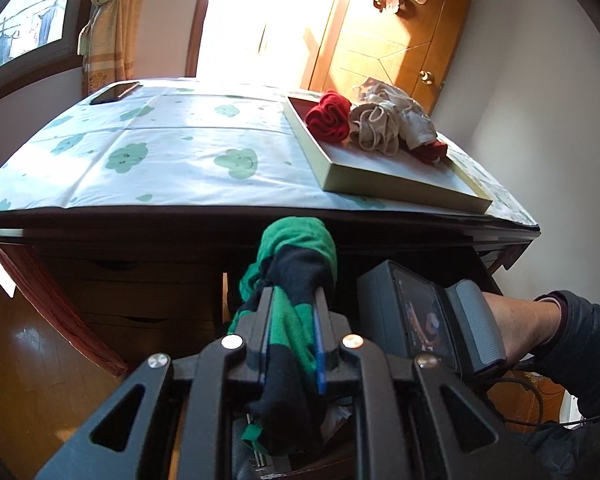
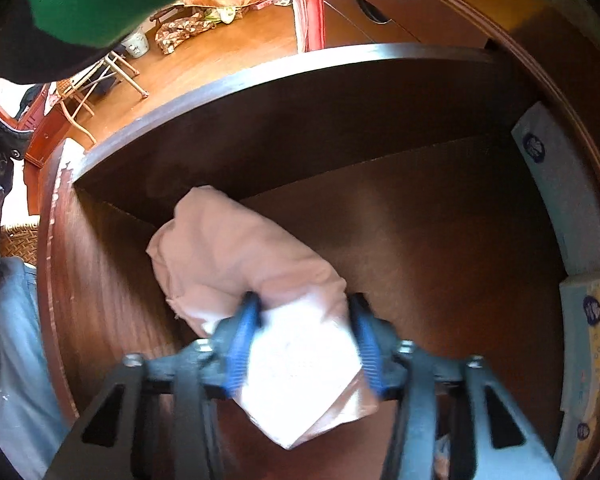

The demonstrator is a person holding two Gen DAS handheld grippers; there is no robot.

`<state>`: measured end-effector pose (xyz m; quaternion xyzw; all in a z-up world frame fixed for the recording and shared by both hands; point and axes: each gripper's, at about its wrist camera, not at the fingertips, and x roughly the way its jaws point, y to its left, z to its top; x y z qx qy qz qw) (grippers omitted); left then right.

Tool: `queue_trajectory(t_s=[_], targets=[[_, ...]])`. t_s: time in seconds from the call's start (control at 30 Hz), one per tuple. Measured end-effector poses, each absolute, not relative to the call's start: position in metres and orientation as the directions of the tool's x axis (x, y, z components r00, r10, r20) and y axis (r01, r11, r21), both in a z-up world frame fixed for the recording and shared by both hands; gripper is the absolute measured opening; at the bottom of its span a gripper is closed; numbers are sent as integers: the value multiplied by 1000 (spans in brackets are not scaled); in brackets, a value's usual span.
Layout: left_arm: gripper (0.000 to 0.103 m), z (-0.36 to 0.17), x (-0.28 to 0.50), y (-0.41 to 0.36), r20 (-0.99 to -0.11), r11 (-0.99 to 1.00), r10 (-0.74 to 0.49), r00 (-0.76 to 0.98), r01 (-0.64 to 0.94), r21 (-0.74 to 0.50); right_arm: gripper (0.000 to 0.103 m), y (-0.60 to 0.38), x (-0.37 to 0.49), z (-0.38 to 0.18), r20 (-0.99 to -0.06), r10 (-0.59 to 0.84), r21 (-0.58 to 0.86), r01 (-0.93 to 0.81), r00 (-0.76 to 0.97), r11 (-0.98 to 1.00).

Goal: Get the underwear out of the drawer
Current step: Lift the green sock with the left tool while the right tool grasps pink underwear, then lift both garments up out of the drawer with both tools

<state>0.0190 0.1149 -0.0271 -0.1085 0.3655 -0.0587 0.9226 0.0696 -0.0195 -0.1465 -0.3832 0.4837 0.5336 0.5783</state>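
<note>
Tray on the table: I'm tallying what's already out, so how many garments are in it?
4 visible: a red one at the tray's far left, two beige mid, another red right. More may be hidden beneath.

Sunlit wooden door point(image 1: 384, 36) — curtained window point(image 1: 28, 28).

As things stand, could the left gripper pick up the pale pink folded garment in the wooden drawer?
Probably not: the left gripper is shut on a green and black garment up by the tabletop, and the right gripper already clamps the pale pink folded garment in the wooden drawer.
</note>
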Motion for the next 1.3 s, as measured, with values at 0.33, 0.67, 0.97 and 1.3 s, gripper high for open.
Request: queue_trajectory(t_s=[0.33, 0.67, 0.97, 1.3], targets=[[14, -34, 24, 105, -664, 967, -196, 721, 29, -255, 29, -54, 75, -124, -950, 304, 36, -947, 66, 319], [14, -46, 29, 93, -664, 958, -215, 716, 21, -287, 29, -113, 70, -90, -863, 475, 109, -856, 171, 505], [14, -51, 32, 82, -657, 951, -231, 717, 25, -307, 29, -162, 68, -74, -797, 557, 185, -781, 236, 596], [14, -56, 32, 69, -641, 947, -244, 728, 35, -320, 29, -182, 66, -49, -701, 641, 266, -720, 313, 641]])
